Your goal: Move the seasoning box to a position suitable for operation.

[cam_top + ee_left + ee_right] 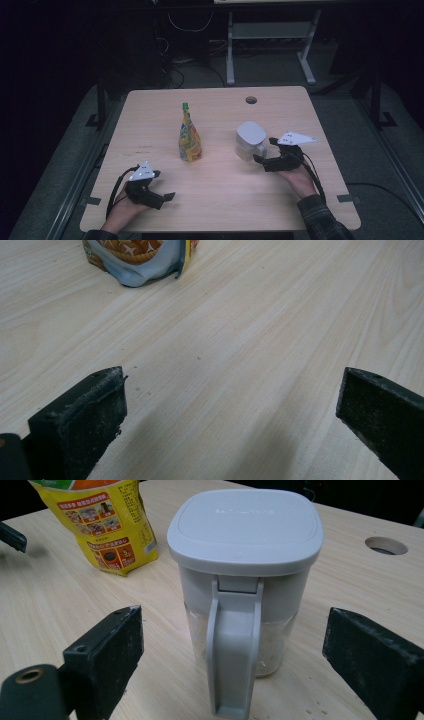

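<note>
A yellow-orange pouch with a green cap (189, 137) stands upright at the middle of the wooden table (220, 200). Its base (140, 257) shows at the top of the left gripper view, and its printed side (102, 522) at the upper left of the right gripper view. A clear jar with a grey lid and handle (249, 140) stands right of the pouch. My right gripper (263, 151) is open just behind the jar's handle (232, 650), jaws on either side and apart from it. My left gripper (164, 192) is open over bare wood near the front left.
A round cable hole (251, 100) sits near the table's far edge; the same cable hole (384, 545) lies beyond the jar in the right gripper view. Desk legs and cables stand on the dark floor behind the table.
</note>
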The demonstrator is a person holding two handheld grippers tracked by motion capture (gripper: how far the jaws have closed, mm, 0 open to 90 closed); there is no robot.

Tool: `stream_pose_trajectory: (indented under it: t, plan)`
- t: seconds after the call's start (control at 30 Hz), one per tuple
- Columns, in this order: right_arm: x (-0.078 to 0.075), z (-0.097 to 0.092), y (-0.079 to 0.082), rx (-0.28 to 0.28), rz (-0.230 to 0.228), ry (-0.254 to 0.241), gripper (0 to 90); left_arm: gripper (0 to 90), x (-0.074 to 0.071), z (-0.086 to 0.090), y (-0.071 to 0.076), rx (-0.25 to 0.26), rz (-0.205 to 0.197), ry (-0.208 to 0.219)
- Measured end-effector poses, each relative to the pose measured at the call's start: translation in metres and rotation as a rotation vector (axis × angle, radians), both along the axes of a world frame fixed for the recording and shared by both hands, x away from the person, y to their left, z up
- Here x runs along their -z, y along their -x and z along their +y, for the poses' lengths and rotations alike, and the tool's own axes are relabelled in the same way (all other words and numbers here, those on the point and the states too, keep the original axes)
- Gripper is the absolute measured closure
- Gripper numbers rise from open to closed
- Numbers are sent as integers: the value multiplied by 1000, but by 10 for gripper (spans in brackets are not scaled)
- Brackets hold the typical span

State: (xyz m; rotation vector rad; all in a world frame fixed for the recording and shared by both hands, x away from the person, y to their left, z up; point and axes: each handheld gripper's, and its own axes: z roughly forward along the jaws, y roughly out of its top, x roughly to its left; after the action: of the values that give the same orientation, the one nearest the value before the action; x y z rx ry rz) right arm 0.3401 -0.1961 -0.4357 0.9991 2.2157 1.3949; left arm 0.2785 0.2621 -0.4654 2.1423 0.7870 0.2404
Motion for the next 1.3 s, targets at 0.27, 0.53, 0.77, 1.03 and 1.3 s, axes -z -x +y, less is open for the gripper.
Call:
stream_pose_trajectory:
  t: [0.27,0.53,0.77,1.03,1.3]
  plan:
    - [-3,10,-9,1,-10,4,91,0,0,0,1,3,1,4]
    - [-1,18,-17,26,-3,2,91,0,0,0,1,1,3,8]
    - [-1,29,-27,53,-5,-9,89,0,-1,0,1,1,2,9]
    - [2,33,-30,82,6,-16,117,0,0,0,1,5,3,7]
    - [5,37,-33,101,-2,-14,132,0,0,-2,1,10,8,5]
